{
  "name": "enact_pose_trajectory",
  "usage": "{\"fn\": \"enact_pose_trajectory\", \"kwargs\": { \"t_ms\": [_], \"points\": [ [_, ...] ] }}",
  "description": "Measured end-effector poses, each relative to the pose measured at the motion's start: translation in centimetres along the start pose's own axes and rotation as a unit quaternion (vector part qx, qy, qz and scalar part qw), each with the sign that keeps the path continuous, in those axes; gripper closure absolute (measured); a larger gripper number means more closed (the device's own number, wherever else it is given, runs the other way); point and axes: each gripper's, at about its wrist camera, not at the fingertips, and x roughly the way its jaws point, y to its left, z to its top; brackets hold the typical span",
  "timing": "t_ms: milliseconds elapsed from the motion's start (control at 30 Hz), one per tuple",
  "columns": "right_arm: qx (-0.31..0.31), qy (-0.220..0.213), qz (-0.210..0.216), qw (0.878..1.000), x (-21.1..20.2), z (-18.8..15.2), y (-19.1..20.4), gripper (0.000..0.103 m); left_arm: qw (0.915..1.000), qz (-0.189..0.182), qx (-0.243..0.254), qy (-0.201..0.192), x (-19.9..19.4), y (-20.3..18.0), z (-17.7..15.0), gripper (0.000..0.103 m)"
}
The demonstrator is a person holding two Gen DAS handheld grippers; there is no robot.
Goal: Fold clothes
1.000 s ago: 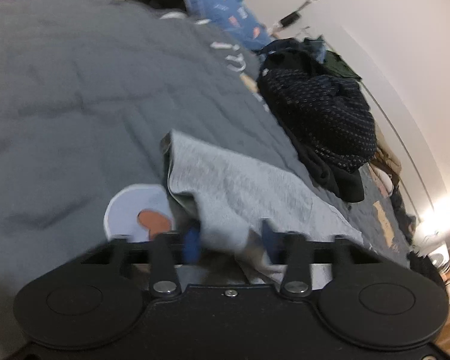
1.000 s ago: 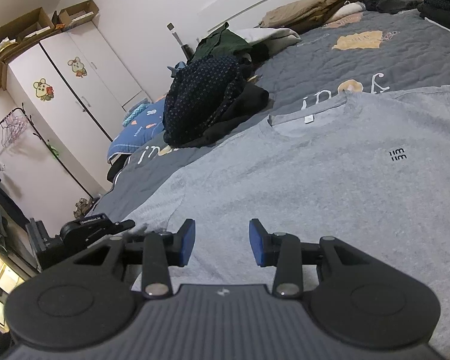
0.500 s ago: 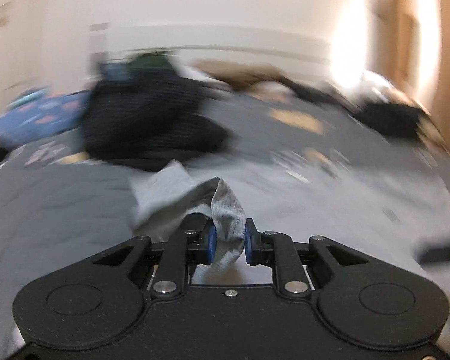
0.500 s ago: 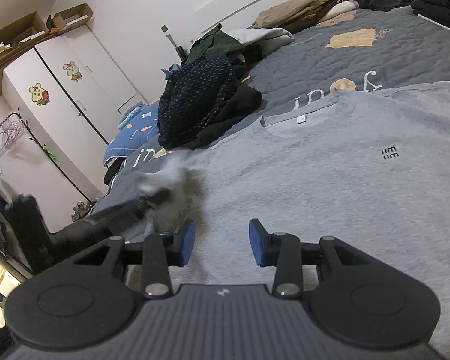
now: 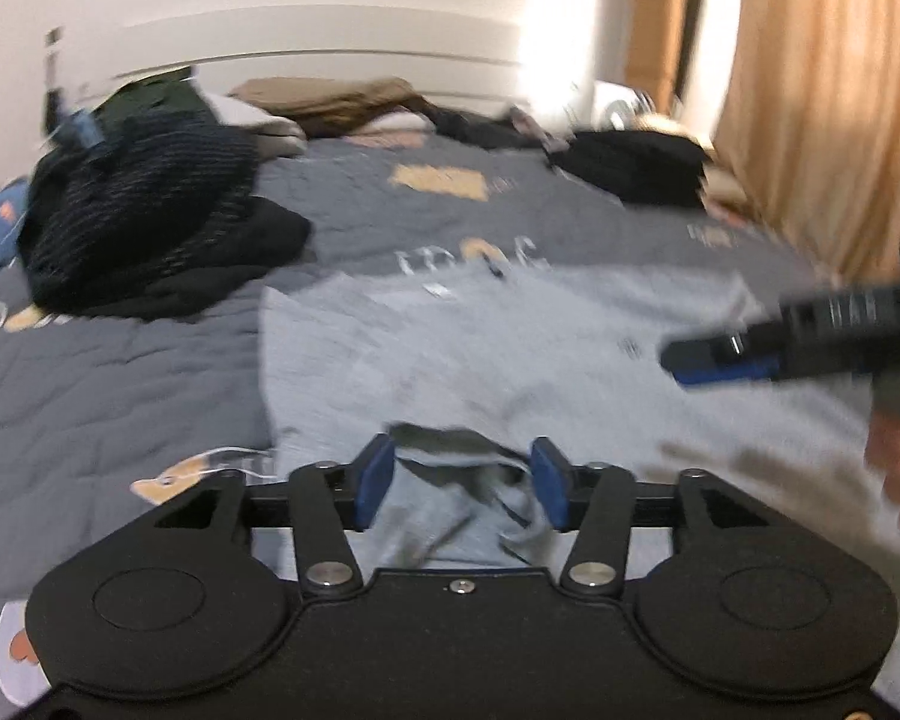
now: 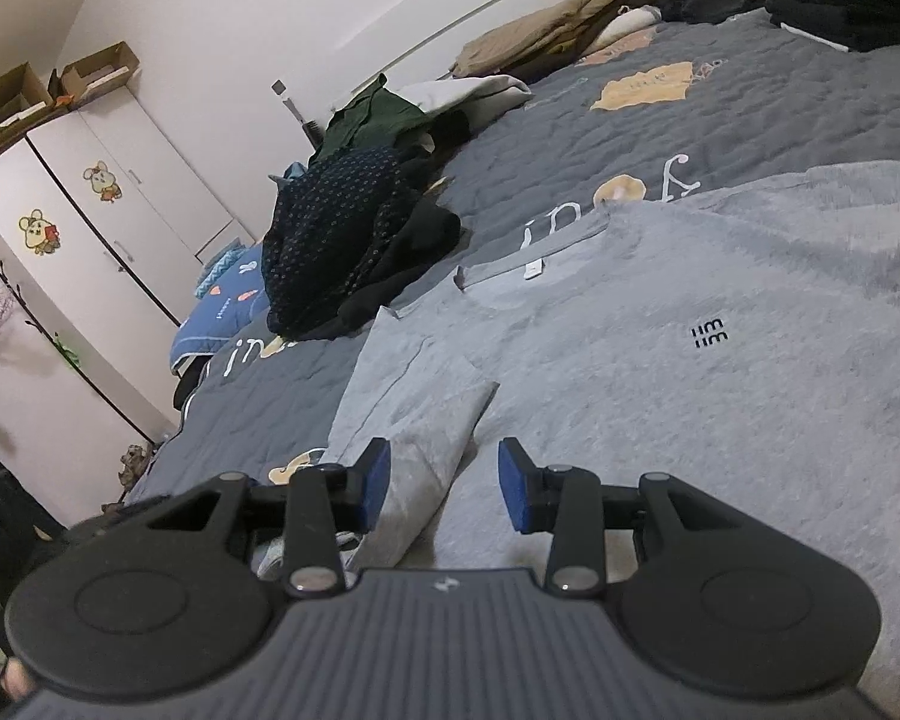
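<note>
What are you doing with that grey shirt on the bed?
A person is folding a grey T-shirt spread on the bed, using a claw in each hand. One sleeve is already folded in over the body. The left claw is opening, with loose sleeve cloth between its pads. The right claw hangs open just above the shirt.

The left gripper tilts downward with its jaws opening and loose grey cloth lying between the blue pads, while the right gripper (seen side-on from the left wrist, a hand behind it) stands parted, gripping nothing.
</note>
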Motion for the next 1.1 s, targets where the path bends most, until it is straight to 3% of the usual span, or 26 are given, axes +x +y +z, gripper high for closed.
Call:
{"fn": "enact_pose_trajectory", "kwargs": {
  "t_ms": [167, 400, 533, 667, 867, 933, 967, 1000, 1100],
  "points": [
    [-0.034, 0.015, -0.004, 0.999, 0.9, 0.5, 1.3, 0.065, 0.9989, 0.040, 0.023, 0.012, 0.1, 1.2, 0.2, 0.050],
    [-0.098, 0.038, -0.009, 0.994, 3.2, 0.7, 3.9, 0.065, 0.9890, 0.042, 0.134, 0.047, 1.0, -1.4, -1.6, 0.054],
    [-0.130, 0.058, -0.014, 0.990, 4.9, 0.2, 5.1, 0.065, 0.9837, 0.056, 0.161, 0.058, 2.2, -1.9, -2.6, 0.056],
    [-0.135, 0.070, -0.011, 0.988, 6.0, -0.8, 5.3, 0.065, 0.9806, 0.065, 0.172, 0.067, 3.1, -2.1, -3.2, 0.073],
    [-0.148, 0.093, -0.041, 0.984, 7.3, -2.2, 4.6, 0.065, 0.9775, 0.076, 0.181, 0.078, 3.3, -1.9, -3.7, 0.086],
    [-0.154, 0.096, -0.057, 0.982, 7.5, -2.5, 4.3, 0.076, 0.9781, 0.081, 0.176, 0.075, 3.1, -1.4, -3.6, 0.089],
    [-0.151, 0.098, -0.067, 0.981, 7.4, -2.5, 3.8, 0.091, 0.9787, 0.083, 0.172, 0.074, 2.9, -1.1, -3.5, 0.090],
    [-0.145, 0.101, -0.078, 0.981, 7.4, -2.3, 3.3, 0.100, 0.9796, 0.085, 0.167, 0.073, 2.7, -0.9, -3.4, 0.091],
    [-0.124, 0.118, -0.093, 0.981, 6.7, -1.6, 2.0, 0.101, 0.9821, 0.087, 0.150, 0.073, 2.0, 0.1, -3.0, 0.092]
  ]
}}
